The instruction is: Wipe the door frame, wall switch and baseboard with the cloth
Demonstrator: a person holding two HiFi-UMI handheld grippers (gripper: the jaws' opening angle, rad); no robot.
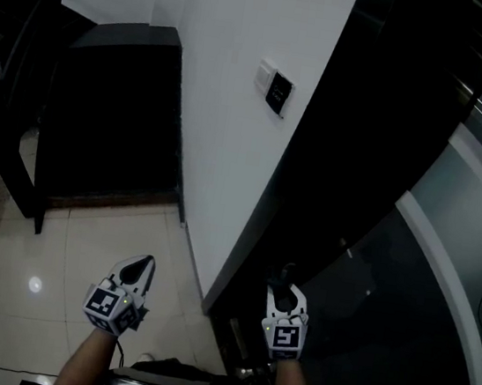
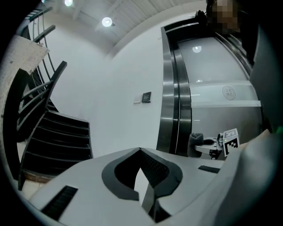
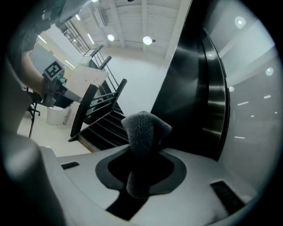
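R gripper (image 1: 286, 287) clamps grey cloth (image 3: 143, 128), near dark door frame (image 1: 318, 153). L gripper (image 2: 140, 151) jaws together, nothing between

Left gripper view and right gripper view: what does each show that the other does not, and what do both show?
Only the left gripper view: the wall switch and the left gripper's jaws, closed on nothing. Only the right gripper view: the right gripper's jaws seen close, shut on the grey cloth. Both: the dark staircase, the door frame, ceiling lights and the other gripper in the background.
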